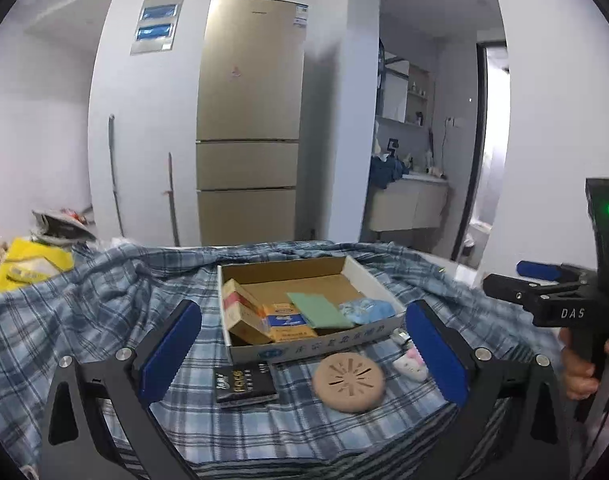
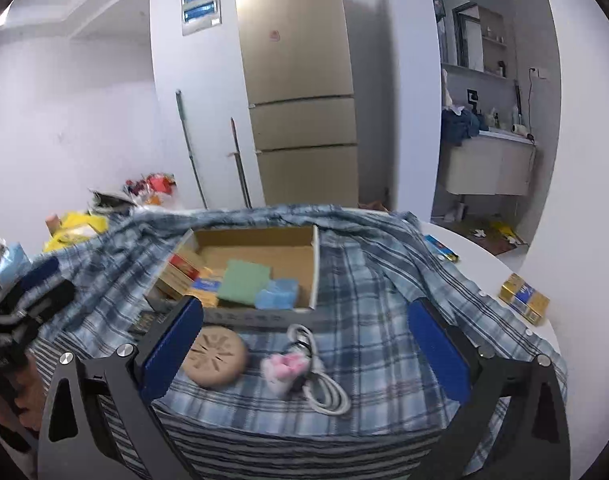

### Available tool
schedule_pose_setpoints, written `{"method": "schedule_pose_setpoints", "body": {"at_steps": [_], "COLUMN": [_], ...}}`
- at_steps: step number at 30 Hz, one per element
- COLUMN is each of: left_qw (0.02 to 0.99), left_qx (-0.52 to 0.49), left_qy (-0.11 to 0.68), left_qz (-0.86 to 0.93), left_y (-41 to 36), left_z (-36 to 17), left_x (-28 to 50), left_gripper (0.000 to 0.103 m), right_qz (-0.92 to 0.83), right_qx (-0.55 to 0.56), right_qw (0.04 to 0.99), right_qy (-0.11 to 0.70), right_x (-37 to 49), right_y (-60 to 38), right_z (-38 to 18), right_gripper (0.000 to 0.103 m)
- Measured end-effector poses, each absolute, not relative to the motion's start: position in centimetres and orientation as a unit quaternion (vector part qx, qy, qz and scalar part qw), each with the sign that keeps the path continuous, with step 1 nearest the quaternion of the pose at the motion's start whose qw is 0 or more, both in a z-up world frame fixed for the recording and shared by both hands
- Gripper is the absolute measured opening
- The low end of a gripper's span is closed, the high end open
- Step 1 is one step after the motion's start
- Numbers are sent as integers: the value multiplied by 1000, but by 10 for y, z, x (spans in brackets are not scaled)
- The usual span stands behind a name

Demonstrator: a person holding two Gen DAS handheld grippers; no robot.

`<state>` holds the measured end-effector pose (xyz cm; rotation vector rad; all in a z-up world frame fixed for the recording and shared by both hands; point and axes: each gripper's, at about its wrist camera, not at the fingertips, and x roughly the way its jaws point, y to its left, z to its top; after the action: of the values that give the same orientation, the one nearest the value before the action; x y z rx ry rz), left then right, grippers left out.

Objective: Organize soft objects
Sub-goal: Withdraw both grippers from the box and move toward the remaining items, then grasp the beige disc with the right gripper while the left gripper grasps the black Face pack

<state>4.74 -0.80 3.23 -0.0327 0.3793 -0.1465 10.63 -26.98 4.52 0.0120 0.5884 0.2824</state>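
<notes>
Left gripper: jaws wide, empty. Right gripper: jaws wide, empty. Cardboard box, 12 o'clock, holds green cloth. Pink plush, possibly tethered to white cable, centre. Step: selecting; next, straddle the plush.

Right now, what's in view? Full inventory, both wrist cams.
Cardboard box: 1, brown, open, on cloth centre.
Green cloth: 1, in box.
Blue soft item: 1, light blue, in box, right of the green cloth.
Cartons: several, yellow/orange, box's left side.
Round disc: 1, tan, slotted, front of box.
Pink-white plush: 1, right of disc.
Cable: 1, white, by plush.
Black packet: 1, left of disc.
Plaid cloth: 1, blue, covering table.
Fridge: 1, beige, back wall.
Left gripper: open, empty.
Right gripper: open, empty.
</notes>
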Motion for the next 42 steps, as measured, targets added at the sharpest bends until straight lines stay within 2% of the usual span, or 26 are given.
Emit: {"method": "schedule_pose_setpoints", "body": {"at_steps": [6,10,12,15,18,22,26,35,37,39,42], "left_qw": [972,977,979,973,969,975,972,963,962,961,961], "left_qx": [-28,-27,-28,-27,-11,-1,-35,-32,-28,-24,-21], "left_qy": [217,204,193,222,239,218,229,267,270,275,277], "left_qz": [-81,-63,-51,-57,-60,-34,-28,-14,-12,-13,-13], "left_y": [-6,-4,-1,1,4,14,35,48,47,44,43], "left_z": [17,17,21,28,35,35,18,-10,-12,-15,-16], "left_x": [56,53,49,54,57,53,59,76,77,78,79], "left_gripper": [103,103,103,103,103,103,103,103,103,103,103], "right_qz": [139,148,154,176,206,231,223,222,227,228,242], "right_qx": [7,11,9,8,11,-26,-48,-71,-73,-81,-97], "right_qw": [937,933,930,917,902,891,880,843,841,843,841], "right_qy": [322,329,334,358,380,391,417,484,485,480,474], "right_x": [115,118,119,126,132,139,154,175,174,173,168], "right_y": [-271,-266,-261,-244,-223,-186,-160,-143,-141,-139,-132], "right_z": [25,20,19,15,12,6,-14,-64,-67,-65,-65], "right_gripper": [98,95,85,75,75,75,77,79,83,92,92]}}
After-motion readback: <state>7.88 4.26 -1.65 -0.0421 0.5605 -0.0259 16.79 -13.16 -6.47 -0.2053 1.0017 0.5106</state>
